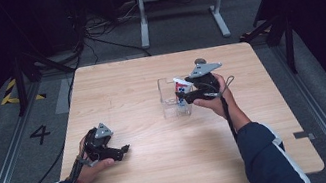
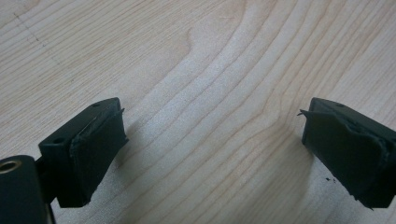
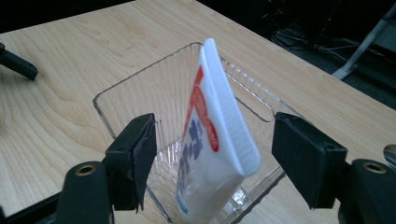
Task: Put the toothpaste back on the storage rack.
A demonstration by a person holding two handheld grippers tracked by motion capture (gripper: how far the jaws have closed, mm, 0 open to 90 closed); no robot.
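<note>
Clear plastic box [image 3: 140, 93] at centre frame already held the white tube [image 3: 210, 135] upright, so placing looked done; right tool [image 3: 212, 163] stood open around it, left tool [image 2: 212, 149] open over bare table [image 2: 196, 60].

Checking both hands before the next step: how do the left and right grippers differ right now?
The left gripper sits low over bare table, nothing between its jaws; the right gripper is at the clear bin, its jaws either side of the upright white tube. The left is near the person, the right farther out. Both are open.
</note>
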